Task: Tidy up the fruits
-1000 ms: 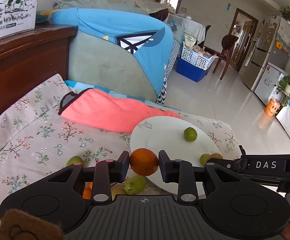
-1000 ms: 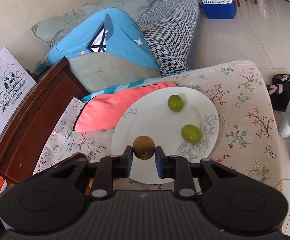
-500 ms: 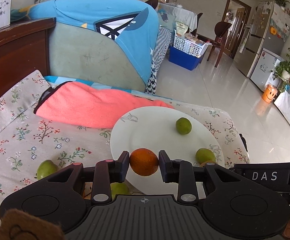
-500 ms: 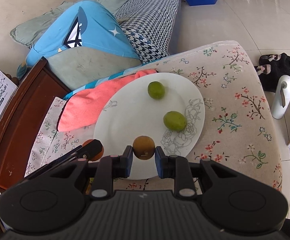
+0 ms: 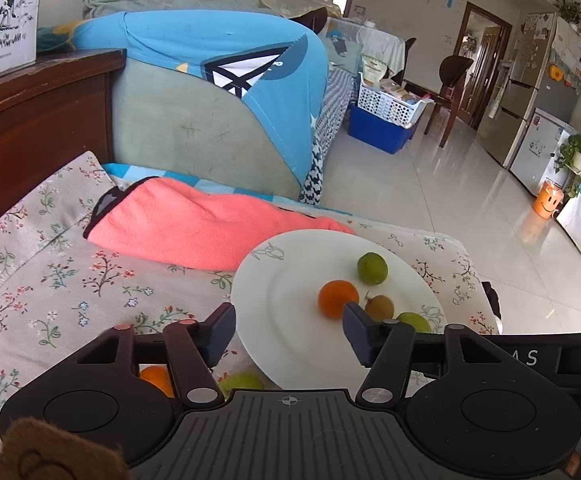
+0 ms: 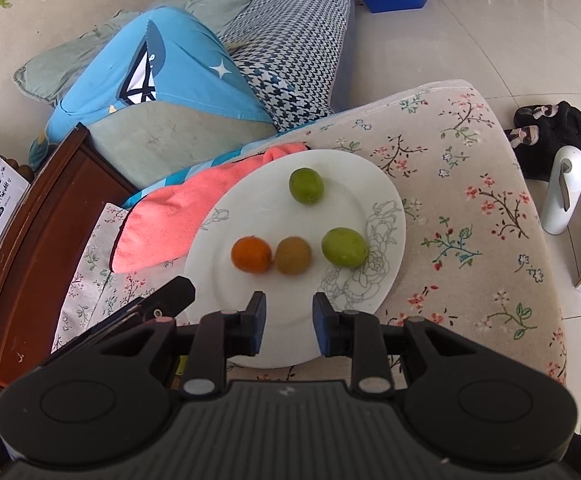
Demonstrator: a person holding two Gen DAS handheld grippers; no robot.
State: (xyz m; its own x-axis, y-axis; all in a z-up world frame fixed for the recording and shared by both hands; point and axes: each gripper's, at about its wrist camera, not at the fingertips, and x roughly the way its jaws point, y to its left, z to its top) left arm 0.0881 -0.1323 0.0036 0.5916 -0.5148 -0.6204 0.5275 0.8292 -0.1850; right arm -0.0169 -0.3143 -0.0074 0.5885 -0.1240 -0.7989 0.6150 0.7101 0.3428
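While the floral-covered cushion (image 6: 470, 200) fills most of my view, I see the white plate (image 6: 250, 340) lying on it beside a pink cloth (image 6: 162, 224), under both of my tools. The left gripper (image 5: 288, 330) hangs over the plate's near edge with its jaws opening, already wide apart and empty; the orange (image 5: 337, 298) lies on the plate just past the right-hand fingertip, apart from the pads. The right gripper (image 6: 288, 320) also sits over the plate's near part, its jaws opening but at a narrower gap, with nothing between them. The brown kiwi (image 6: 292, 255) lies on the plate just ahead of it, touching or nearly touching the orange on its left. A large green fruit (image 6: 344, 247) rests to the right of the kiwi, and a smaller green fruit (image 6: 306, 185) lies alone nearer the plate's far rim. In the left view, another orange (image 5: 156, 376) and a green fruit (image 5: 242, 382) lie on the cushion off the plate, partly hidden behind the gripper.
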